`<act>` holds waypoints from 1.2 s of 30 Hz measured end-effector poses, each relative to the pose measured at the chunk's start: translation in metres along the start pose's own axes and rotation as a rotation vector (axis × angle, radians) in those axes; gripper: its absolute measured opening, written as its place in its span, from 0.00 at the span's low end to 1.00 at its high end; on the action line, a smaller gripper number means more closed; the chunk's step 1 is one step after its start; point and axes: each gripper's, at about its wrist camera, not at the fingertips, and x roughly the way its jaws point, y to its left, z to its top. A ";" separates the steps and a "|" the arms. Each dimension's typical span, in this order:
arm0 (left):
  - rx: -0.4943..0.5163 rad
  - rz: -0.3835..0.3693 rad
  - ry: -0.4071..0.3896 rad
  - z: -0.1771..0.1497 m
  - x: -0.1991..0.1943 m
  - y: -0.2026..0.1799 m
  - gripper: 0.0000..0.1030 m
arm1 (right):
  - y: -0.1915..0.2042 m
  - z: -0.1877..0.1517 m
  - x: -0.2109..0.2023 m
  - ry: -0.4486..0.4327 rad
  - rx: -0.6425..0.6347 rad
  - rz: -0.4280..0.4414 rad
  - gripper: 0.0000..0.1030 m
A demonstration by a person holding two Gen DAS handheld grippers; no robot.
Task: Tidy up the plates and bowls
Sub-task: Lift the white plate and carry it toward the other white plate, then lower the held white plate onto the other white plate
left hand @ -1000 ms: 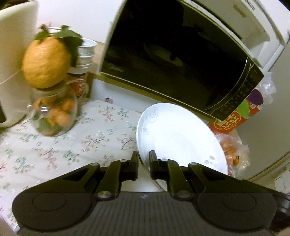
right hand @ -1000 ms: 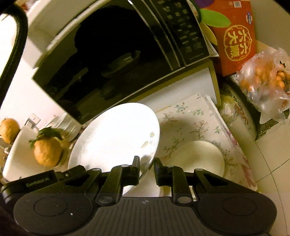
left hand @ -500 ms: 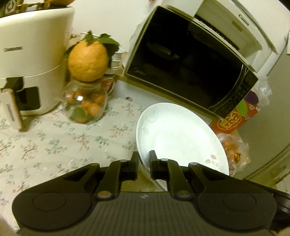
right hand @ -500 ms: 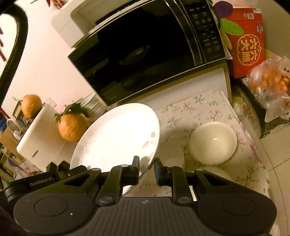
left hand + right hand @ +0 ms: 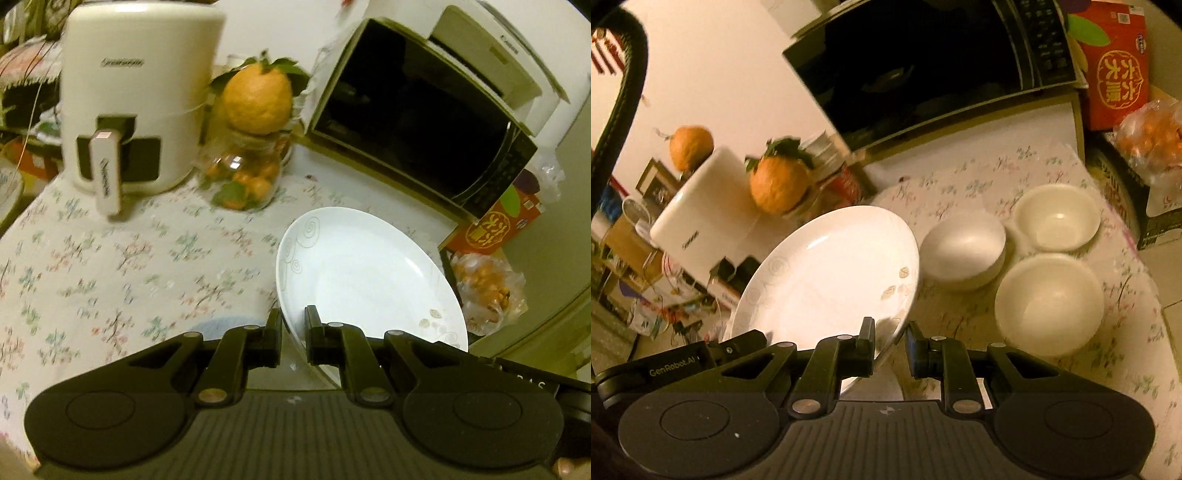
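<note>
— On the left side? 
— White air fryer (image 5: 140, 96) at the far left on the floral tablecloth (image 5: 110, 266), then glass jar (image 5: 245, 177) with big citrus fruit (image 5: 258, 99) on top. Left gripper (image 5: 293, 332) low, tilted over the cloth, fingers (image 5: 275, 332) clamped on the rim of the white plate (image 5: 365, 280).

— And to the right? 
— Same plate (image 5: 827, 273) lifted and tilted above the cloth, gripped from both sides. Right gripper (image 5: 890, 343) closed on its other edge. Further right, three white bowls (image 5: 1049, 302) resting on the cloth, close together, below the black microwave (image 5: 934, 62). At far right, red box (image 5: 1115, 70).
</note>
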 end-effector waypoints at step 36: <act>-0.027 0.083 0.104 -0.038 -0.004 0.054 0.11 | 0.033 -0.058 0.037 0.188 -0.127 -0.014 0.18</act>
